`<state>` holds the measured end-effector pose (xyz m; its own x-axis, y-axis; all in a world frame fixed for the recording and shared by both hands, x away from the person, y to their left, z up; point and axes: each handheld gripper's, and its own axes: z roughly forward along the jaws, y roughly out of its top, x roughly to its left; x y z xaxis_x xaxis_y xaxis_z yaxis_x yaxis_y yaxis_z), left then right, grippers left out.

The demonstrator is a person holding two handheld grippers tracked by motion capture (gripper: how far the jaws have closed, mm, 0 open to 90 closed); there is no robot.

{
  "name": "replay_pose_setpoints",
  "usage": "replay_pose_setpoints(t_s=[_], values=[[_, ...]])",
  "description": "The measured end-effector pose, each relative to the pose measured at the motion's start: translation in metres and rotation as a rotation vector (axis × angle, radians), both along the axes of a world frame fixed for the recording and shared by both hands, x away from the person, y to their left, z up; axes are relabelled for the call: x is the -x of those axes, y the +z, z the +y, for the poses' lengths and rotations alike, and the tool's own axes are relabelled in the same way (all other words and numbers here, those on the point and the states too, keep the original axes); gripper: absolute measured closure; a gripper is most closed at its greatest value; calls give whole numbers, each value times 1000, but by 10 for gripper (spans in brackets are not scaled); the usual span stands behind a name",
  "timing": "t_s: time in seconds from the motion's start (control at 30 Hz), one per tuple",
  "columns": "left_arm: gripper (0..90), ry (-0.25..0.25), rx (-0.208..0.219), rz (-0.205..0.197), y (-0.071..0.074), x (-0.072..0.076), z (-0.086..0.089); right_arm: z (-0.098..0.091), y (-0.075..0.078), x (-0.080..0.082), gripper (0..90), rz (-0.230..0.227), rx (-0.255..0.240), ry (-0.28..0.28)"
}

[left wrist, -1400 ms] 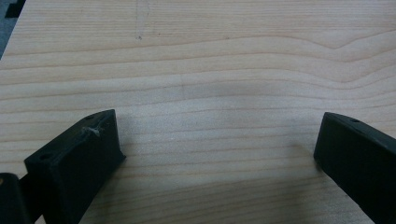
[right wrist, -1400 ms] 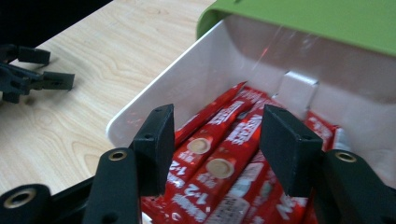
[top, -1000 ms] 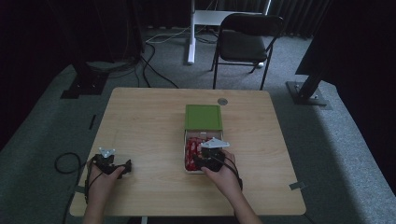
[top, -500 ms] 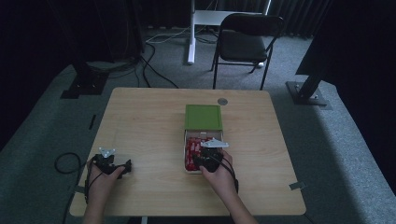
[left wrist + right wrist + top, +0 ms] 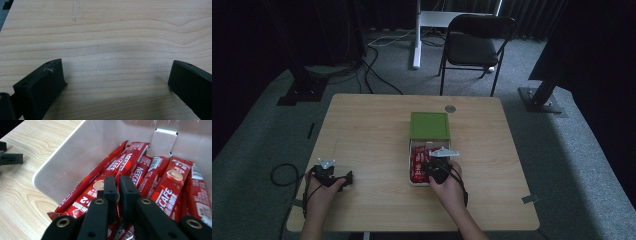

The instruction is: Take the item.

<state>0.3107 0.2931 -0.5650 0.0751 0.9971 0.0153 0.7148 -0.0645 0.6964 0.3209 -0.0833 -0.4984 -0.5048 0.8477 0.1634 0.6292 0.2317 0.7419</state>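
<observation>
Glossy red coffee sachet (image 5: 117, 176) pinched between matte black jaws.

Right gripper (image 5: 117, 182) closed, left gripper (image 5: 115, 77) wide.

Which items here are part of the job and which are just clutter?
In play: right gripper, jaws just closed on a red coffee sachet; white box of sachets; its green lid.
Idle: left gripper, jaws open over the table; chair; floor cables.

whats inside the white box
Red Nescafe coffee stick packets fill the white box, overlapping. The right gripper pinches one. The box floor and lower packets are covered.
</observation>
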Motion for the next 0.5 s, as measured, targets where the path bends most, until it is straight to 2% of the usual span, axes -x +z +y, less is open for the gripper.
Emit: replay_pose_setpoints(t_s=[0.5], values=[[12,0,0,1,0,0,0,-6,18,7,856,-25,-44,54]])
